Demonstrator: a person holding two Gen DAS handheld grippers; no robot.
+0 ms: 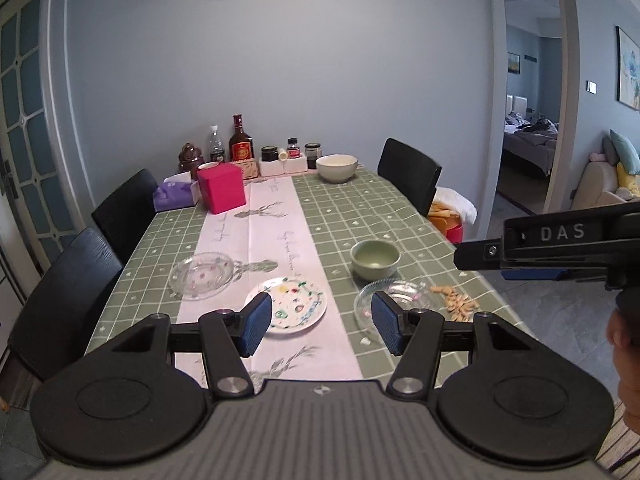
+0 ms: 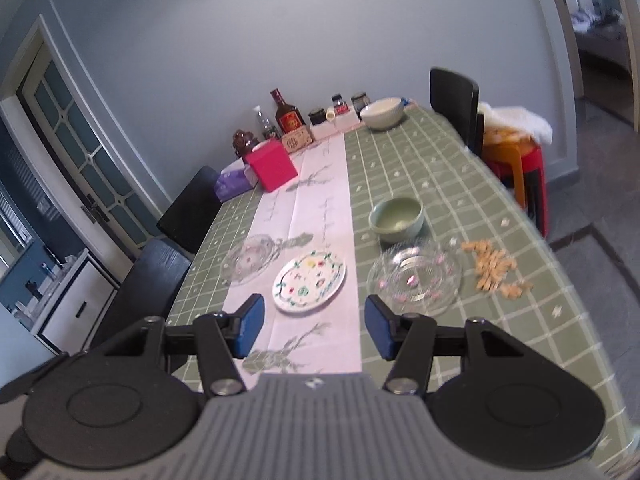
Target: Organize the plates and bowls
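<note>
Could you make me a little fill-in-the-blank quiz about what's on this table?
1. The green bowl holds ____ food.
2. The painted plate lies on the ____ runner.
3. Beside the pink box lies a ____ tissue pack.
4. Both the left gripper and the right gripper hold ____.

Missing: no; pink; purple; nothing

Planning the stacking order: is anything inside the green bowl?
No, the green bowl stands empty beside the glass plate, only its bare inside showing.
</note>
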